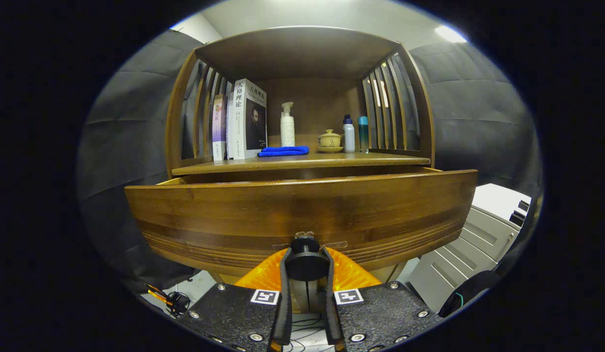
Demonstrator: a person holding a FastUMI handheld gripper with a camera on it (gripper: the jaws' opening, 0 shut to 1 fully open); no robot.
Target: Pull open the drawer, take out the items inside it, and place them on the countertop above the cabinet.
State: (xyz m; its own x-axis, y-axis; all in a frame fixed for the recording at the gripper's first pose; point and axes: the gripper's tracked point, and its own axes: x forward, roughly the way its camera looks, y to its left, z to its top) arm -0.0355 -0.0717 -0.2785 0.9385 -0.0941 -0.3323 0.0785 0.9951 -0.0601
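Directly ahead of the fingers stands the brown wooden cabinet with slatted sides (pixel 302 98), its upper shelf serving as the countertop (pixel 302 161). Below that shelf, the wide curved wooden drawer front (pixel 302 215) stands pulled partly out toward the near side, a gap showing along its top edge; the drawer's interior and contents are hidden from this angle. On the countertop, from left to right, stand upright books (pixel 241 120), a white pump bottle (pixel 287 125) behind a folded blue cloth (pixel 283 151), a small yellow lidded ceramic cup on a saucer (pixel 330 141), a white bottle with a blue cap (pixel 349 134) and a teal bottle (pixel 363 134). A grey metal unit (pixel 478 239) sits low at the right. The gripper (pixel 306 266) sits at the drawer's lower centre, both black fingers (pixel 285 274) pressed against the round black drawer knob (pixel 306 261), pinching it between them.
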